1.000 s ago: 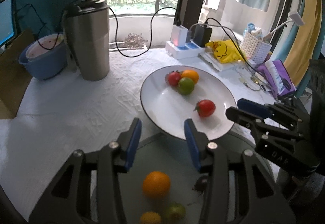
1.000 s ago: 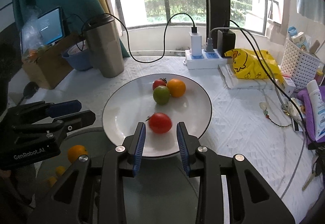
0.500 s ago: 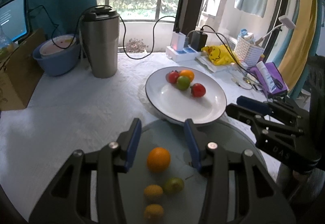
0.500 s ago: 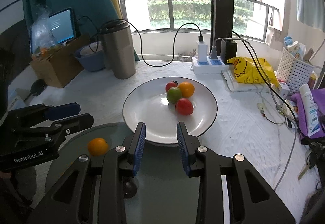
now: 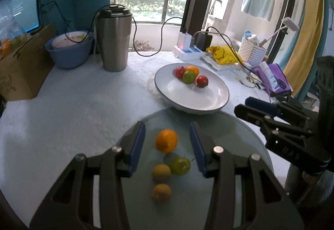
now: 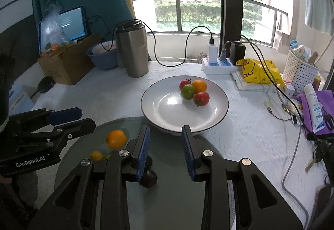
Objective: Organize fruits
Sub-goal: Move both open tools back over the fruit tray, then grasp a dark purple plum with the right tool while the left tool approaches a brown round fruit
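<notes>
A white plate (image 6: 158, 113) (image 5: 217, 98) holds two red tomatoes, a green fruit (image 6: 187, 92) and an orange (image 6: 199, 86). One red tomato (image 6: 201, 99) lies at the group's near right. On the glass disc (image 5: 229, 125) in front lie an orange (image 5: 166, 140) (image 6: 116, 139), a green fruit (image 5: 180, 166), two small yellow fruits (image 5: 161, 172) and a dark fruit (image 6: 148, 177). My left gripper (image 5: 167, 144) is open, above the disc's orange. My right gripper (image 6: 165, 146) is open and empty over the disc, short of the plate.
A steel tumbler (image 5: 114, 40) with a cable, a blue bowl (image 5: 68, 52) and a cardboard box (image 5: 23, 63) stand at the back left. A power strip (image 6: 219, 63), yellow bag (image 6: 258, 72), white basket (image 6: 300, 69) and purple pouch (image 6: 313, 109) crowd the right side.
Both grippers have pulled back from the plate toward the glass disc. The red tomato that was between my right fingers now rests on the plate beside the other fruit.
</notes>
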Tool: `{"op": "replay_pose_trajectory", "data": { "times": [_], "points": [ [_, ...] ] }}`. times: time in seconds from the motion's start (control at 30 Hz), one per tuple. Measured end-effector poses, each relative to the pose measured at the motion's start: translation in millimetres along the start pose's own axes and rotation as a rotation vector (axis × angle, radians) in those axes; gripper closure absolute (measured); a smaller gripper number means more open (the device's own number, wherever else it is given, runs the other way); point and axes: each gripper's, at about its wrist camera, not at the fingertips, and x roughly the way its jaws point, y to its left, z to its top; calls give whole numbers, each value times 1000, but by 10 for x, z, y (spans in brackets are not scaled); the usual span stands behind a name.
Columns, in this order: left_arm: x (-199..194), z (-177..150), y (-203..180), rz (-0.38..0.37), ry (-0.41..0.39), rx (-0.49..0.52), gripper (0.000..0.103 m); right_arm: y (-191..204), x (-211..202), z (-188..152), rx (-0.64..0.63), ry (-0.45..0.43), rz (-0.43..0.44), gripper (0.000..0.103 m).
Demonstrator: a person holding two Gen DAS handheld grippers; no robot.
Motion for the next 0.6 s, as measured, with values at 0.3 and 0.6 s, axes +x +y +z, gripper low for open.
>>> {"op": "replay_pose_trajectory", "data": {
  "times": [0.3, 0.6],
  "points": [
    [-51, -214, 30, 0, 18, -10, 57, 81, -24, -173, -4, 22, 4, 70],
    [-30, -461, 31, -6, 47, -22, 57, 159, 15, -355, -6, 53, 15, 70]
  ]
}}
